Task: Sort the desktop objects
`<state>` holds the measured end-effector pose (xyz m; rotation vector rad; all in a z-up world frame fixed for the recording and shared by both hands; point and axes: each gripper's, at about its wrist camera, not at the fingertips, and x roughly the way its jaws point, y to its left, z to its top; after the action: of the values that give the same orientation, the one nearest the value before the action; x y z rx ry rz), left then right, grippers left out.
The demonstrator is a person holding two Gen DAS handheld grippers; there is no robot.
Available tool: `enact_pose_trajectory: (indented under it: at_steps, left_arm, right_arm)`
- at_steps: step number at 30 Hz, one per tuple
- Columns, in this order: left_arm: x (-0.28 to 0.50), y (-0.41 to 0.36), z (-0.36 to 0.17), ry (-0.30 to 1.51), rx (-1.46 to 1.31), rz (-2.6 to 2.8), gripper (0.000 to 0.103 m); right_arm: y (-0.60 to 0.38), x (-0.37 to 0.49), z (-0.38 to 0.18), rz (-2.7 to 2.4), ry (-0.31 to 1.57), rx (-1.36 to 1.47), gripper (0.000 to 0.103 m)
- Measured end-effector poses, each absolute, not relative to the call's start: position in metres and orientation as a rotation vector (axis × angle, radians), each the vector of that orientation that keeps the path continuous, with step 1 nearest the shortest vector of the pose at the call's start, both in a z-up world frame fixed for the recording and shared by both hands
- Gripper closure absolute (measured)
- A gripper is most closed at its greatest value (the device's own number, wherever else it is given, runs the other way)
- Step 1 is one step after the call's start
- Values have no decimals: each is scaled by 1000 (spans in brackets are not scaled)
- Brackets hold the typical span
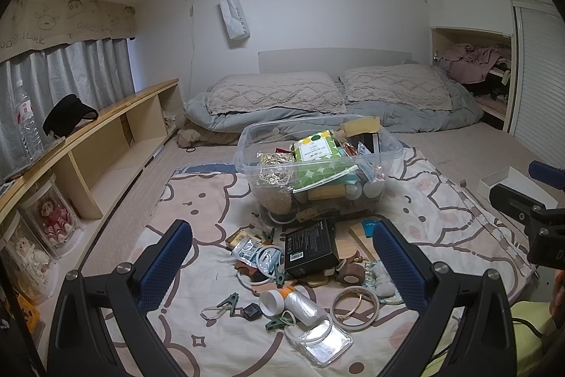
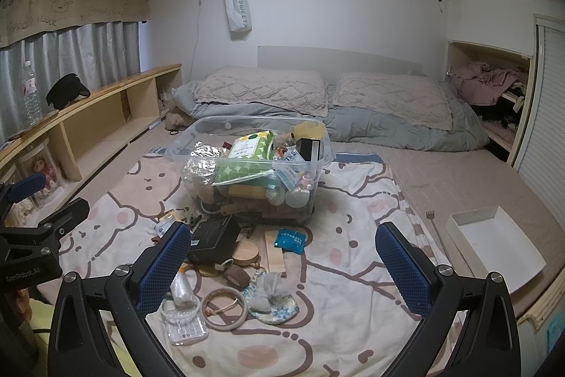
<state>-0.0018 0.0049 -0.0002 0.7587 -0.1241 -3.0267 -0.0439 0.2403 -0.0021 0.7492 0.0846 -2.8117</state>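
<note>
A clear plastic bin (image 1: 247,143) (image 2: 183,147), heaped with packets and small goods, stands on a cartoon-print sheet (image 1: 212,334) (image 2: 353,306). In front of it lies a scatter of small items: a black box (image 1: 309,248) (image 2: 213,237), a white-capped bottle (image 1: 272,302), a tape ring (image 1: 354,305) (image 2: 226,308), green clips (image 1: 227,301), a clear case (image 1: 325,343) (image 2: 185,324), a blue packet (image 2: 290,238). My left gripper (image 1: 282,265) hangs open above the scatter, holding nothing. My right gripper (image 2: 282,265) is open and empty too, over the sheet right of the pile.
A white empty tray (image 2: 494,246) (image 1: 508,181) lies on the mattress to the right, with a small fork-like stick (image 2: 436,230) beside it. A wooden shelf (image 1: 116,129) runs along the left wall. Pillows and a grey quilt (image 1: 317,108) lie behind the bin.
</note>
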Motion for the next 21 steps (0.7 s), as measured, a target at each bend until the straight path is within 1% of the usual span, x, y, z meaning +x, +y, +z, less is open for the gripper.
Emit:
enact_pose_trajectory:
  at_steps: [7, 17, 21]
  left_arm:
    - [0, -5, 5, -57, 749, -3030, 0]
    - [2, -37, 15, 58, 637, -3000, 0]
    - [1, -47, 17, 77, 606, -2987, 0]
  right_arm:
    - [242, -41, 0, -2809, 47, 731, 0]
    - [267, -43, 7, -2807, -107, 686, 0]
    - [278, -46, 9, -2832, -136, 669, 0]
